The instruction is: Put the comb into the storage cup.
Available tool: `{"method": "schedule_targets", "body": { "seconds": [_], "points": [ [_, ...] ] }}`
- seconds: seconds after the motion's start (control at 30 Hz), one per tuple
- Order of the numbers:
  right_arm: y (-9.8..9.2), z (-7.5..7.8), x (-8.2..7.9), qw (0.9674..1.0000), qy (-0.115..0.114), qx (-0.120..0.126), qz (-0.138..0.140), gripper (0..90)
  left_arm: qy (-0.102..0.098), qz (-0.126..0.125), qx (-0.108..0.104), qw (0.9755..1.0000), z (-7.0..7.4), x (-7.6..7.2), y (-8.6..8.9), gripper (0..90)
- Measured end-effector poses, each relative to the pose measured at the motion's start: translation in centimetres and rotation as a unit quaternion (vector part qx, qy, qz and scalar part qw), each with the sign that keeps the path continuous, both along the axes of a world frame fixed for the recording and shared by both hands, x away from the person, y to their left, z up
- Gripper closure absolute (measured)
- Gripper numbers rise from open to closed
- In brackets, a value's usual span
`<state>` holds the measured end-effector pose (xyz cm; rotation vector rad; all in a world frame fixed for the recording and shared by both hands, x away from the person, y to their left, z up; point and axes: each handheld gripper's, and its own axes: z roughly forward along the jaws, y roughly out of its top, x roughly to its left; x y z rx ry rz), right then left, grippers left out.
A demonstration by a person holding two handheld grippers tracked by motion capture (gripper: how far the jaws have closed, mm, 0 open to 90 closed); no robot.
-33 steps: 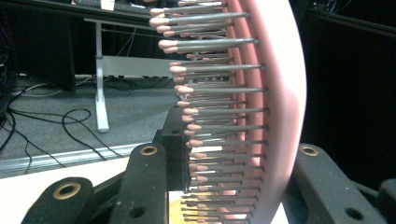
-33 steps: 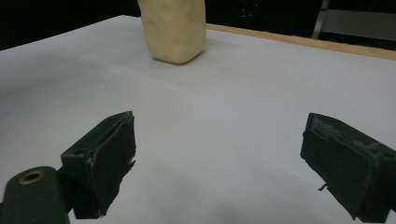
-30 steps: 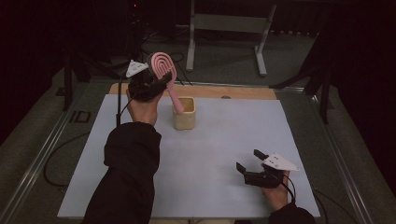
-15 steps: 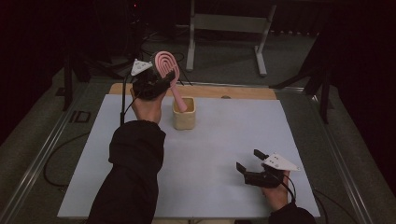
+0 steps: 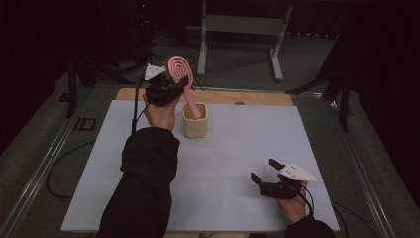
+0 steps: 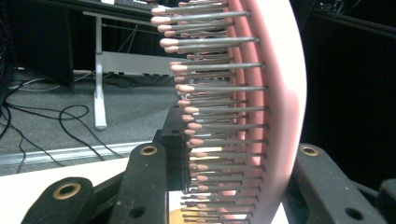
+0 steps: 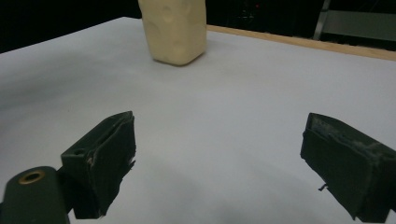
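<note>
A pink hairbrush (image 5: 179, 74) is held up over the far left part of the table, its handle slanting down into a cream-coloured cup (image 5: 194, 120). My left gripper (image 5: 166, 88) is shut on the brush head; up close its pink back and rows of pink-tipped bristles (image 6: 219, 112) stand between the black jaws. My right gripper (image 5: 265, 171) rests low near the front right of the white table top (image 5: 237, 163), open with nothing between its pads (image 7: 100, 161). From there the cup (image 7: 175, 30) stands ahead at the far side.
A wooden strip (image 5: 247, 98) runs along the table's far edge. Behind it stand a grey metal stand (image 5: 242, 29) and cables on the floor (image 6: 42, 121). A cable trails off the table's left side (image 5: 54, 173).
My left gripper with the brush has shifted slightly right and up, toward the cup. The right gripper has stayed where it was.
</note>
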<state>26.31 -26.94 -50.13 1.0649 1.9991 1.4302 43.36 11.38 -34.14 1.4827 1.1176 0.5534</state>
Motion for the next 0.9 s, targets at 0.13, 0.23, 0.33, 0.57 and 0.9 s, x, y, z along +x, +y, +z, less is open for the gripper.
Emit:
{"method": "schedule_targets", "body": {
  "seconds": [0.13, 0.23, 0.33, 0.57, 0.9],
  "points": [
    [-0.01, 0.01, -0.01, 1.0, 0.0, 0.0, 0.0, 10.3, 0.001, 0.002, -0.005, 1.0, -0.16, 0.18, -0.02, 64.4],
    [-0.02, 0.01, 0.0, 1.0, 0.0, 0.001, 0.0, 10.3, 0.002, 0.003, -0.009, 1.0, -0.26, 0.28, -0.07, 64.4],
    [-0.02, 0.01, 0.0, 1.0, 0.0, 0.001, 0.001, 10.3, 0.002, 0.004, -0.011, 0.9999, -0.36, 0.35, -0.18, 64.4],
    [-0.03, 0.02, -0.01, 1.0, 0.001, 0.001, 0.0, 10.3, 0.003, 0.007, -0.011, 0.9999, -0.56, 0.55, -0.37, 64.4],
    [-0.11, 0.04, -0.01, 1.0, 0.0, 0.002, 0.001, 10.3, 0.005, 0.01, -0.014, 0.9998, -0.88, 0.77, -0.78, 64.4]
  ]
}}
